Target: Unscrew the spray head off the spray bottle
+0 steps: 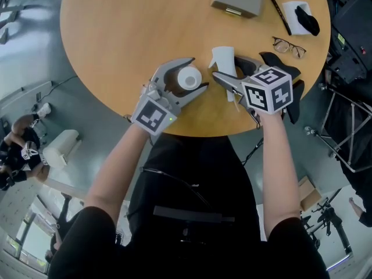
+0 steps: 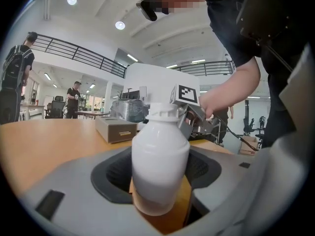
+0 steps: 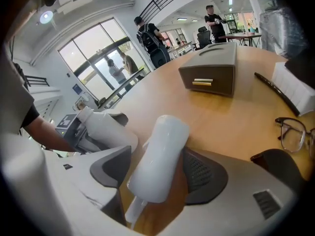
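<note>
Release of unscrewed spray head (image 3: pixel 161 149): right gripper (image 1: pixel 225 73) stands open, head loose between its jaws at the table (image 1: pixel 145 28) edge, just beside the spray bottle (image 2: pixel 160 156) clamped upright by left gripper (image 1: pixel 199 73); best withdrawn straight back, nudging neither

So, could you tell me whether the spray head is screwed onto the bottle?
No, the head view shows the bottle with a bare neck and the spray head apart beside it.

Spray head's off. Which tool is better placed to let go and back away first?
Likely right. The right tool stands open around the spray head; the left tool clamps the upright spray bottle.
</note>
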Tool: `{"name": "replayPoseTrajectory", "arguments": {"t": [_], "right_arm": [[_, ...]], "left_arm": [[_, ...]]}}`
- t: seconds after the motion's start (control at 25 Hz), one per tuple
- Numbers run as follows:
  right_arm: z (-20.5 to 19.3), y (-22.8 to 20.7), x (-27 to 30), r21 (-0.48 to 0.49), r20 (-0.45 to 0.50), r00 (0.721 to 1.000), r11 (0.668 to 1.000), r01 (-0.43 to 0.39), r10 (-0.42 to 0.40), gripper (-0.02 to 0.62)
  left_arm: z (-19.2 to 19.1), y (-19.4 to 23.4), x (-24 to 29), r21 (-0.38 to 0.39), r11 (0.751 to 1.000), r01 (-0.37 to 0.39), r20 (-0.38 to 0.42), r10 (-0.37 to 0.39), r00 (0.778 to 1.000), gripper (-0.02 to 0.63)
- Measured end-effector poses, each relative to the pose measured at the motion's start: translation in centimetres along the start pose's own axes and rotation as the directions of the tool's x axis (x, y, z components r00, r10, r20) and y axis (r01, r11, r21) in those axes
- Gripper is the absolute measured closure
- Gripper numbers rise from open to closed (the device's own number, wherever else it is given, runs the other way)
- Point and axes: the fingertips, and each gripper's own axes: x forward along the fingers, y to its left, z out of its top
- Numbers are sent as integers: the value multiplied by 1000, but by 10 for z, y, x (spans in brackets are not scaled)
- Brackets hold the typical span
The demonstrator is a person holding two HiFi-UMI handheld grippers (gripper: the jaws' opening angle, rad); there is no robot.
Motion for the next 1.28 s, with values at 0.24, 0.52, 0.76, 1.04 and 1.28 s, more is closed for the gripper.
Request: {"name": "replayPoseTrajectory", "arguments": {"t": [0.24, 0.52, 0.76, 1.04, 1.28], "right_arm": [[1, -3, -2, -5, -2, 999, 999, 35, -35, 249], [13, -4, -29, 1, 25, 996, 997, 82, -83, 207], [40, 37, -65, -140, 137, 991, 990, 28, -9, 207], [59, 127, -112, -359, 233, 949, 926, -117, 210, 293], [90, 200, -178, -509, 386, 856, 853, -114, 345, 556]], "left_arm": [[8, 0, -8, -6, 1000, -9, 16, 9, 1000, 285], [20, 0, -22, -16, 1000, -19, 11, 19, 1000, 273], [49, -7, -48, -5, 999, -43, -15, 43, 999, 273], [114, -19, -85, -60, 995, -75, 14, 76, 997, 290], [179, -39, -118, -126, 990, -58, 59, 66, 996, 337]]}}
